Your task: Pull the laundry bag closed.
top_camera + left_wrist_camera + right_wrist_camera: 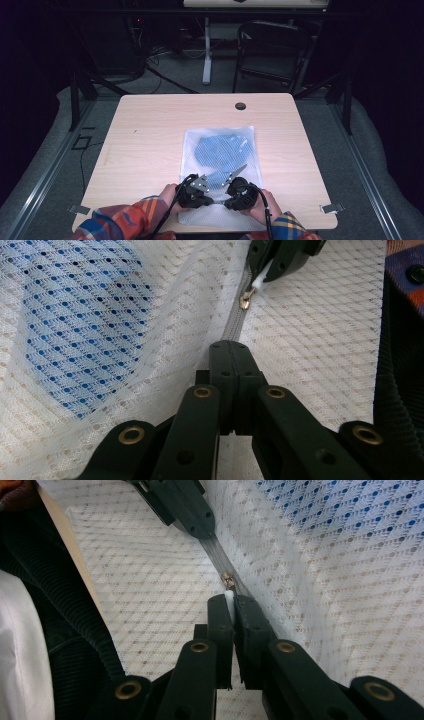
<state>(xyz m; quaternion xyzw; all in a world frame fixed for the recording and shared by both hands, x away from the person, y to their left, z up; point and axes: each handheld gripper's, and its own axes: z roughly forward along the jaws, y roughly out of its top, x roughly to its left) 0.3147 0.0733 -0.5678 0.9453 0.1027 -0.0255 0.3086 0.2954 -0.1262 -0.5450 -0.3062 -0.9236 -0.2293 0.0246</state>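
A white mesh bag lies flat on the table with a blue garment inside. Its grey zipper runs along the near end. My left gripper is shut on the zipper tape at the bag's edge. My right gripper is shut on the white pull tab, just behind the small metal slider. The two grippers face each other a short way apart, left gripper and right gripper over the bag's near end. The blue garment shows through the mesh beside the zipper.
The wooden table has bare room left, right and behind the bag, with a dark cable grommet at the back. A folding chair and another desk's leg stand beyond. Plaid sleeves come in at the near edge.
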